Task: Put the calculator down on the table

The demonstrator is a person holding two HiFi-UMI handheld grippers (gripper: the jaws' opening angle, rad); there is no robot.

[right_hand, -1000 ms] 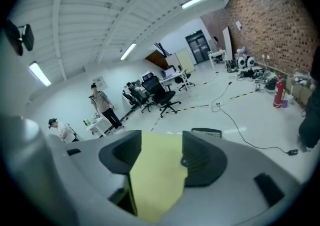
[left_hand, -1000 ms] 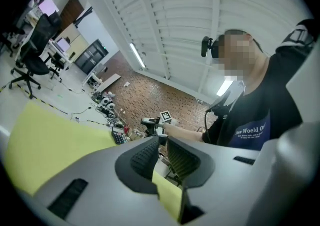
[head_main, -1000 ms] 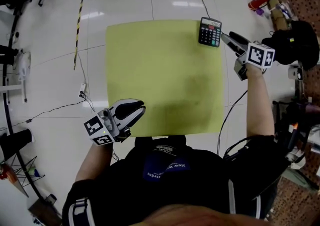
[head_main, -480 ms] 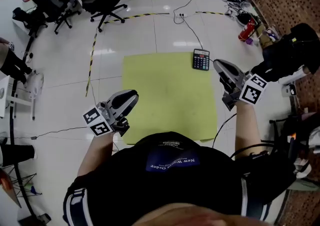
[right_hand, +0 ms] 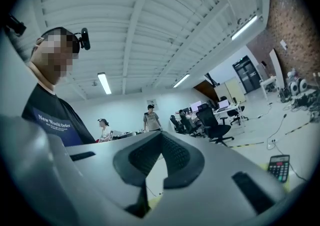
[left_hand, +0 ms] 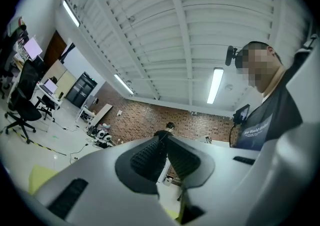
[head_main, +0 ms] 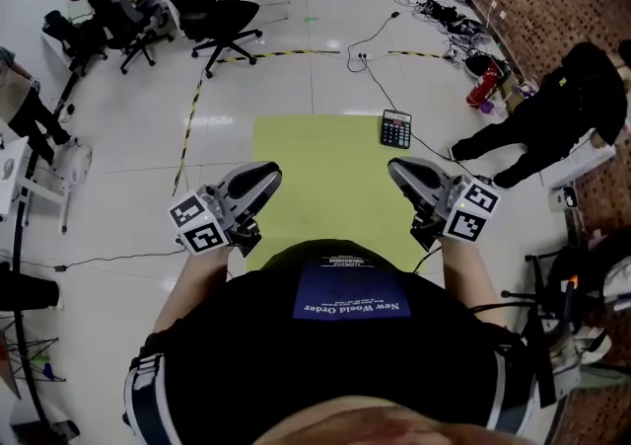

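The black calculator lies flat on the far right corner of the yellow-green table, and nothing touches it. The right gripper view catches the calculator low at the right edge. My right gripper hovers over the table's near right corner, well short of the calculator, and is shut and empty; its pads meet at the tips. My left gripper hangs over the near left corner, also empty. In its own view the left gripper has its pads closed together. Both grippers point roughly level.
Black office chairs stand on the white floor beyond the table. Cables and a yellow-black strip run across the floor. A person in black bends near the brick wall at right, beside a red canister.
The right gripper has drawn back from beside the calculator toward the body and risen. The left gripper has risen too. The calculator stays where it lay on the table.
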